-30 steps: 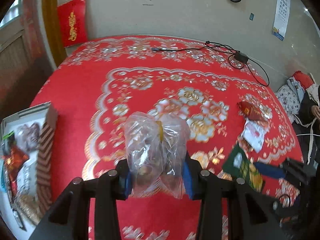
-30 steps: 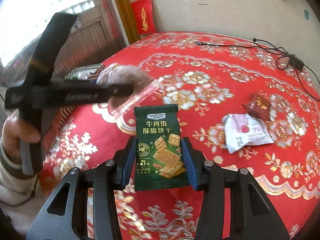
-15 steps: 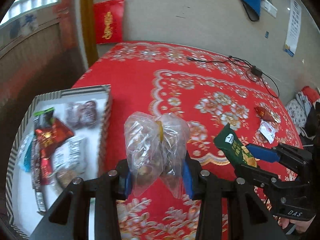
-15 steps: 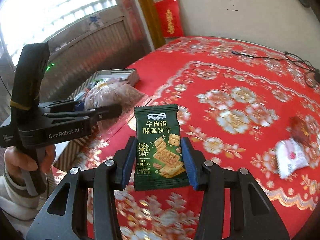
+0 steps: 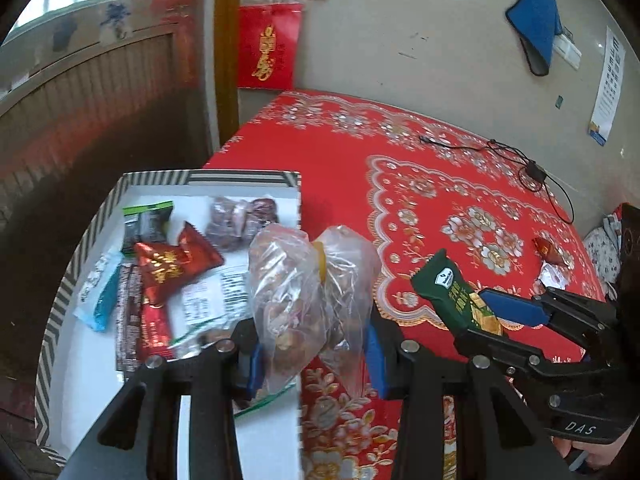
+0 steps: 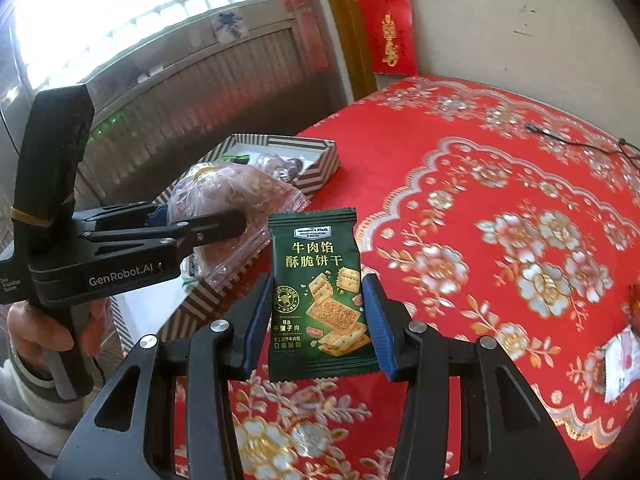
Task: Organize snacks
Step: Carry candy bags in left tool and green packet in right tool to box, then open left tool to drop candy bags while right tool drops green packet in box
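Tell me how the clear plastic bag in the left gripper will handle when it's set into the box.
The clear plastic bag looks floppy: its thin film bulges beyond the left gripper. Its lumpy contents would probably slump and spread.

Bright daylight blows out the window (image 6: 132,12); fisheye edges curve, corners dark.

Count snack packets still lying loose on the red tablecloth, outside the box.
2, both near the cloth's right edge: a dark red wrapped snack and a white-and-pink packet just in front of it. More may be hidden behind the right hand-held gripper.
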The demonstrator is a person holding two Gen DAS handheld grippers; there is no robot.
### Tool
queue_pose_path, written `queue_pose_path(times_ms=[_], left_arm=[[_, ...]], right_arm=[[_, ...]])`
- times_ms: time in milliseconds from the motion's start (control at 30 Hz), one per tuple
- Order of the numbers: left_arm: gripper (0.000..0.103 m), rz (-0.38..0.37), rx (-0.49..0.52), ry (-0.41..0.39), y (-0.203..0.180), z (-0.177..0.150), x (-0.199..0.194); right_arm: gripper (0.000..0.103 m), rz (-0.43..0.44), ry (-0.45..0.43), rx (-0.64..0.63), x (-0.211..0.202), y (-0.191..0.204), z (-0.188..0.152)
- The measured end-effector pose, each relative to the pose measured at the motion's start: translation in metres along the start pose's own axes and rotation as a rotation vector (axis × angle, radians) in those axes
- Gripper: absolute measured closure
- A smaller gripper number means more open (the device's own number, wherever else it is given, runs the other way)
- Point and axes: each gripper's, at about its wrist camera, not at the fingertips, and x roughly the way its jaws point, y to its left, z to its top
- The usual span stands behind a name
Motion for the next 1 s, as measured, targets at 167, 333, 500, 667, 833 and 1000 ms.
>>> queue_pose_path(times_ms=[167,333,500,667,833,1000], left_arm=[[0.06,0.015,-0.024,-0.009,0.018,-0.001,-0.007],[0.06,0.041,-0.057,-0.012,0.044,-0.003,-0.016],[0.06,0.096,-0.094,-0.008,0.077,-0.008,-0.026],[0.06,0.122,-0.136,0.022,0.105,-0.019,-0.027],[0.06,0.128,-0.167,0.05,0.117,-0.028,-0.017],[0.06,0.15,-0.154,0.063,0.115,-0.034,-0.01]], right_arm=[[0.058,0.02,-0.001,-0.025,0.009,0.014,0.012],[0.058,0.048,-0.005,-0.065,0.019,0.034,0.03],[0.058,0.092,0.002,-0.102,0.037,0.054,0.048],[0.058,0.12,0.038,-0.145,0.065,0.076,0.059],[0.058,0.128,0.068,-0.132,0.093,0.083,0.068],[0.058,0.103,0.099,-0.126,0.121,0.087,0.073]])
